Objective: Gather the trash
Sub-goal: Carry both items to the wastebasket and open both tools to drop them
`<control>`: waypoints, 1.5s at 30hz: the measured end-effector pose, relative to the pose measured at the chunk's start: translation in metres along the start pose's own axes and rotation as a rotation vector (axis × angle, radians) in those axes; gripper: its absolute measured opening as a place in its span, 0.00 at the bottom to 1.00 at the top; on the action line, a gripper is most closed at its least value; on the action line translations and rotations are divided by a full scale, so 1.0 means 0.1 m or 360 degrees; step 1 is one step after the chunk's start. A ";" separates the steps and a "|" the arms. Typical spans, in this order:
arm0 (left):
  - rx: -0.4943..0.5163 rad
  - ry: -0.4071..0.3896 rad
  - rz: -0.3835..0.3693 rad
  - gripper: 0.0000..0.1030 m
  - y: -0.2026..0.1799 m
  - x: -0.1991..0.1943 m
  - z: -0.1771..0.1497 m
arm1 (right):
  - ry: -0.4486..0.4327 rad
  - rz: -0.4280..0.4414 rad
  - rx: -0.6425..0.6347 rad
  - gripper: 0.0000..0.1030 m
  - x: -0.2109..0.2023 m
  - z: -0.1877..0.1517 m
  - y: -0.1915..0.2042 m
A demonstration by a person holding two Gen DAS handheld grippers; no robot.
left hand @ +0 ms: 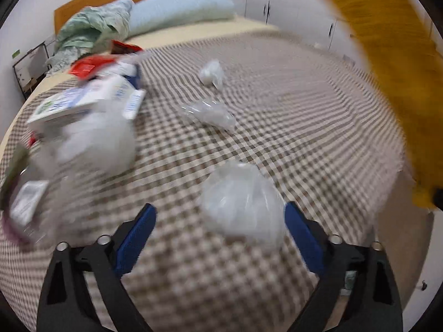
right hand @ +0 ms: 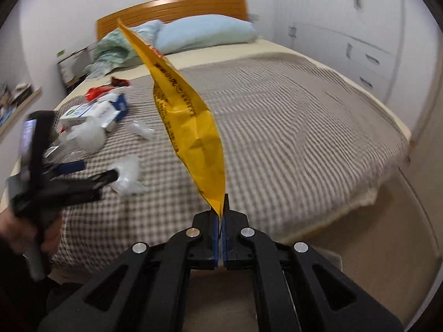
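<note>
A: While the right gripper (right hand: 221,215) stands fully closed, what does it hold?

B: A yellow bag (right hand: 191,116), pinched at one corner. It rises from the jaws toward 11 o'clock in the right wrist view. In the left wrist view it fills the 2 o'clock edge (left hand: 387,63).

A: And the left gripper (left hand: 220,221)?

B: Its jaws stand wide and grip nothing. A clear wad (left hand: 242,202) of plastic film lies on the blanket (left hand: 304,110) between the blue pads, nearer the right pad (left hand: 300,229); blur hides whether they touch.

A: Where is the other trash?

B: On the checked blanket: a small wad (left hand: 211,73) at 12 o'clock, a flat film (left hand: 211,113) just below it, and a pile at 9 to 10 o'clock with a white carton (left hand: 83,102) and a red wrapper (left hand: 87,66).

A: How will the clear wad handle?

B: Likely very light, soft and slippery. It should crush under the pads, so close across its bulk, not on a loose edge. The carton looks stiffer; grip it across a thin side.

A: Any legible writing?

B: Dark characters run along the bag, with red print higher up. The carton shows a barcode and a green mark. All are too blurred to read.
</note>
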State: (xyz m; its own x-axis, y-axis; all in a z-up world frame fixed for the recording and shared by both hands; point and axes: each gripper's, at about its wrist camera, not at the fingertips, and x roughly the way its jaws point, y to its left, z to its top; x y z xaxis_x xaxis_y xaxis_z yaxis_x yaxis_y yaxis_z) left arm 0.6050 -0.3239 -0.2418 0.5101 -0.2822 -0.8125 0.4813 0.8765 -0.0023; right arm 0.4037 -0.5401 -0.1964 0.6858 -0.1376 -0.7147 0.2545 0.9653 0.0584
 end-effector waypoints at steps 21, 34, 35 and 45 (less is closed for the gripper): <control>0.0134 -0.0024 -0.0391 0.06 -1.62 -0.62 -0.60 | 0.0818 -0.0171 0.1105 0.02 1.00 -2.71 -2.21; 0.0455 0.0334 -0.0390 0.06 -2.81 0.22 -1.23 | 0.0838 -0.0169 0.1278 0.68 1.73 -3.35 -2.70; 0.0495 0.0348 -0.0389 0.06 -2.90 0.29 -1.27 | 0.0777 -0.0112 0.1261 0.69 1.63 -3.31 -2.69; 0.0484 0.0629 -0.0428 0.09 -3.58 1.27 -1.38 | 0.0569 -0.0110 0.1154 0.70 0.77 -3.21 -2.42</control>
State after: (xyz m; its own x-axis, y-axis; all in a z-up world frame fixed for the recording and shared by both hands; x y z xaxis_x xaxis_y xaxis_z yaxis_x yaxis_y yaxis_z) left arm 0.3993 -0.6198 -0.4248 0.0638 -0.2614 -0.9631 0.7712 0.6255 -0.1187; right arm 0.1758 -0.7129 -0.4890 0.4244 0.0060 -0.9054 0.7508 0.5566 0.3556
